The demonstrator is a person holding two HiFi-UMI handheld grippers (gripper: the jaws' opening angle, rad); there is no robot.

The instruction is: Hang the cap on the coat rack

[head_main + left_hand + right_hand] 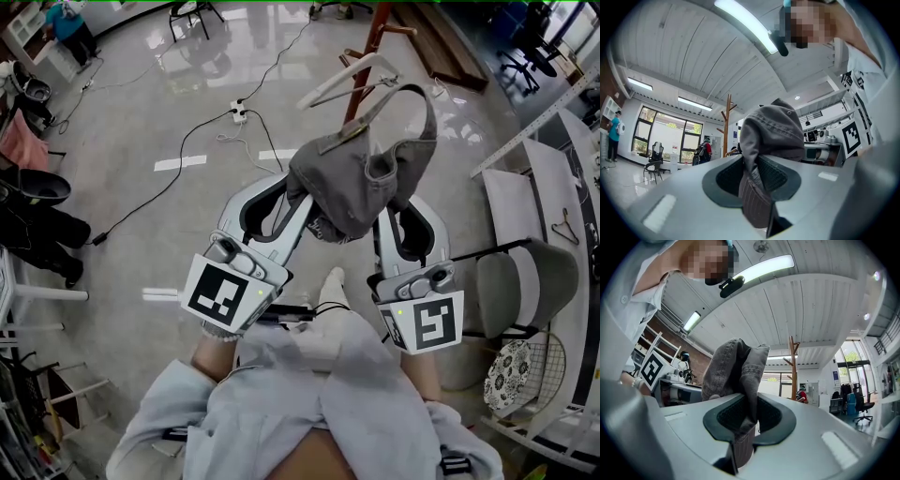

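Observation:
A grey cap [361,178] hangs in the air between both grippers, its strap looping up to the right. My left gripper [298,199] is shut on the cap's left side; in the left gripper view the grey cloth [766,140] is pinched between the jaws. My right gripper [386,214] is shut on the cap's right side, with cloth [738,376] clamped between its pads. The wooden coat rack [364,52] stands just beyond the cap, pale pegs [342,80] pointing left. The coat rack [726,123] shows farther off in the left gripper view, and the coat rack [792,366] in the right gripper view.
A power strip [239,112] and black cables lie on the glossy floor to the left. A grey chair [525,281] and white tables [553,178] stand at the right. The person's legs and pale coat [309,403] fill the bottom. Dark chairs [28,206] sit at the left edge.

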